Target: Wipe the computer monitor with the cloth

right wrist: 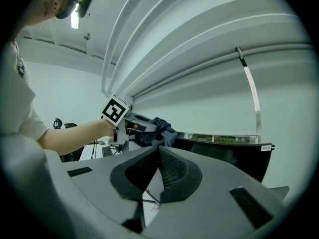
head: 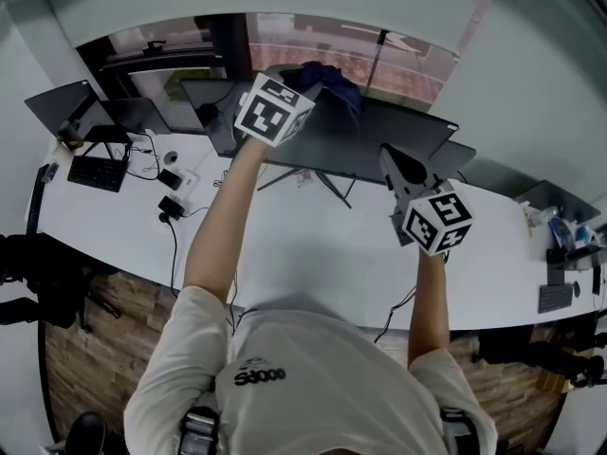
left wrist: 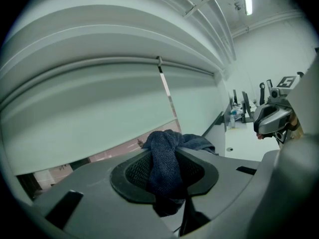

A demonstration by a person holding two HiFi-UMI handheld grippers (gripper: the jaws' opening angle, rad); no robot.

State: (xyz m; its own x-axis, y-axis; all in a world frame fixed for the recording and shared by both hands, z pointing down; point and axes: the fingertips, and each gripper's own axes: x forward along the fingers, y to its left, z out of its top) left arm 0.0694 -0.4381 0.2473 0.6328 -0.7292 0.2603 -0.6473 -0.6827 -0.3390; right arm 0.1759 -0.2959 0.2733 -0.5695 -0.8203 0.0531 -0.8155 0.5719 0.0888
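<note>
- Left gripper (left wrist: 167, 183) jaws clamp the cloth (left wrist: 164, 156) on the monitor's (head: 379, 136) top edge, 12 o'clock.
- Right gripper (right wrist: 158, 171) jaws pressed together, empty, at monitor's 4 o'clock.
- Wiping seemingly barely begun; screen face remains.

Head view: I log a long white table (head: 313, 245) running left to right. The dark monitor (head: 379, 131) stands on it towards the far edge, carried on a splayed stand (head: 327, 186) whose legs rest on the tabletop.

Left end: I note a black keyboard (head: 98, 172) with a second dark screen (head: 59, 107) just behind it. Near them lie a black power brick (head: 172, 208) and thin cables (head: 174, 249), one running over the near edge.

Far right end: small clutter (head: 561, 227), too small for me to identify.
</note>
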